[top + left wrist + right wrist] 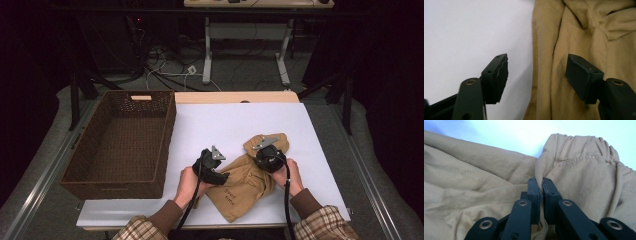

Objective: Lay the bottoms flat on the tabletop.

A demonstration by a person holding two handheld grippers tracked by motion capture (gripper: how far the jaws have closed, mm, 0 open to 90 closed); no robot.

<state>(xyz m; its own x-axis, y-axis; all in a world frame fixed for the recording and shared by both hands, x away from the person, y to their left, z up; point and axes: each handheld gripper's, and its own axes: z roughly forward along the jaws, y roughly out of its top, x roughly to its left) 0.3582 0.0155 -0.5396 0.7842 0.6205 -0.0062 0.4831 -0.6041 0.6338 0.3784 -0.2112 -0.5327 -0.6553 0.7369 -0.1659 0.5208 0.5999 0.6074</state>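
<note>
My right gripper (541, 183) has its jaws clamped together on a pinched fold of the tan garment (486, 185), just below the elastic waistband (584, 141); my left gripper (537, 72) has its jaws apart, one pad over bare white tabletop (469, 32), the other pad lying on the cloth, straddling the garment's edge, nothing gripped yet; garment (247, 180) sits crumpled near the front edge of the tabletop, right of centre, well clear of the wicker basket (120, 145) at the left edge. Judgement: step in hand is getting a second hold so I can spread or fold it; best to slide the left jaws further over the edge so both pads bracket one layer, then close; keep the right pinch firm and low so the fold doesn't slip; pull apart gently, along the tabletop, not upward.
</note>
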